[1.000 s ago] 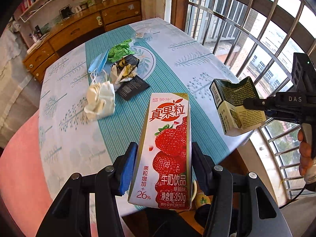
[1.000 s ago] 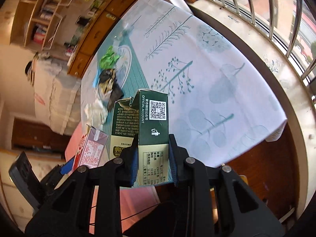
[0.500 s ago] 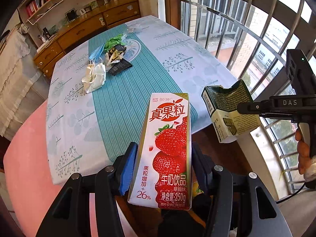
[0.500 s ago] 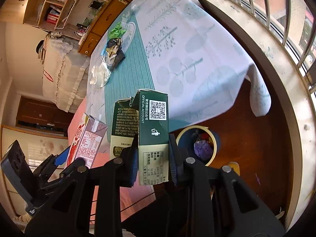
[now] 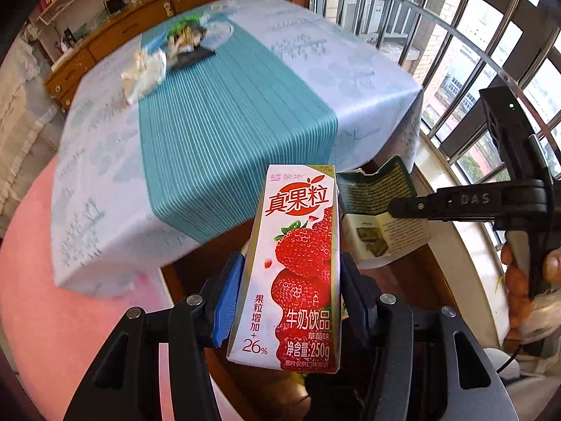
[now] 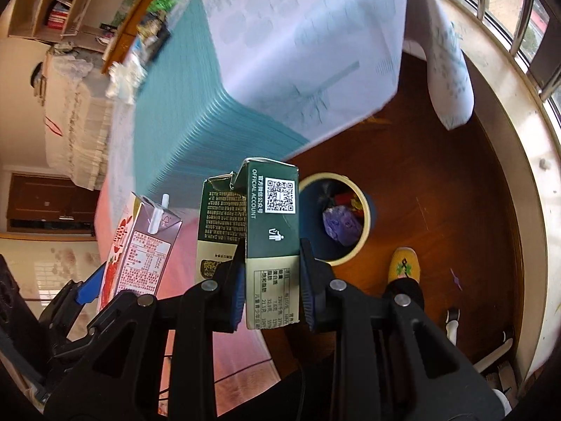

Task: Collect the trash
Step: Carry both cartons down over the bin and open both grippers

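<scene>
My left gripper (image 5: 289, 294) is shut on a strawberry milk carton (image 5: 298, 273), held upright past the table's near edge; that carton (image 6: 140, 245) also shows at the left of the right wrist view. My right gripper (image 6: 271, 280) is shut on a torn-open green and cream box (image 6: 270, 238), which appears just right of the carton in the left wrist view as the green box (image 5: 382, 217). On the brown floor beyond the box stands a blue bin with a cream rim (image 6: 364, 231), holding purple and red trash.
The table (image 5: 228, 112) wears a teal-striped cloth; at its far end lie crumpled tissue (image 5: 145, 72), a face mask and wrappers (image 5: 189, 40). A barred window runs along the right. A slippered foot (image 6: 403, 266) stands beside the bin. A pink surface lies at lower left.
Both grippers have pulled back off the table and sunk lower with their cartons still gripped. The bin has come into the right wrist view and now sits closer beneath the green box.
</scene>
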`<state>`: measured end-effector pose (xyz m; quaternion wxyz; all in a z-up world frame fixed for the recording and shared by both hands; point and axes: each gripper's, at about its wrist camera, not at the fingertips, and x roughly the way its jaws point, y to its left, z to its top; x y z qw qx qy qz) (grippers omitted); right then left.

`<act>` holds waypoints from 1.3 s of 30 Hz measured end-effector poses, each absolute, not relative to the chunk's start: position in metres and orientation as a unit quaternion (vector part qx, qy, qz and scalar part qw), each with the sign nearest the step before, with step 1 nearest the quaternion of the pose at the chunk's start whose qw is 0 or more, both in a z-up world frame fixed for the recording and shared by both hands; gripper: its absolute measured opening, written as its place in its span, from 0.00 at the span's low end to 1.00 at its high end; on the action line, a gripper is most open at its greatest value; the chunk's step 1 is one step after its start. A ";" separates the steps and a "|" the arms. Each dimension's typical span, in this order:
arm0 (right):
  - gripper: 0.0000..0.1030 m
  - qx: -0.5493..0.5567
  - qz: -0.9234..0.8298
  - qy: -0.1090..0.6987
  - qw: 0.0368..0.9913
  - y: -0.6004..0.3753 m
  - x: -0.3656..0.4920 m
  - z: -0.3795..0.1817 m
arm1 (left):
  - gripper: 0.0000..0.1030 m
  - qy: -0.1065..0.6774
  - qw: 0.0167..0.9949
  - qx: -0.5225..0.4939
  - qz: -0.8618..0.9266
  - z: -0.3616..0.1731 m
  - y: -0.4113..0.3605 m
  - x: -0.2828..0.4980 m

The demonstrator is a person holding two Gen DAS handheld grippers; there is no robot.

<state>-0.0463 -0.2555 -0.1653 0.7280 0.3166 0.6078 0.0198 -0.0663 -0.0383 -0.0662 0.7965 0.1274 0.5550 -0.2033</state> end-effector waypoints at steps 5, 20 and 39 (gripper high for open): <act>0.22 0.313 -0.025 0.630 0.710 -0.240 -0.065 -0.239 | 0.52 0.594 0.771 0.115 -0.199 -0.152 -0.028 -0.080; 0.23 0.266 -0.090 0.658 0.698 -0.192 -0.045 -0.395 | 0.53 0.628 0.756 0.090 -0.162 -0.336 -0.007 -0.049; 0.57 0.226 -0.048 0.666 0.710 -0.155 0.000 -0.398 | 0.93 0.609 0.787 0.054 -0.087 -0.346 0.042 -0.004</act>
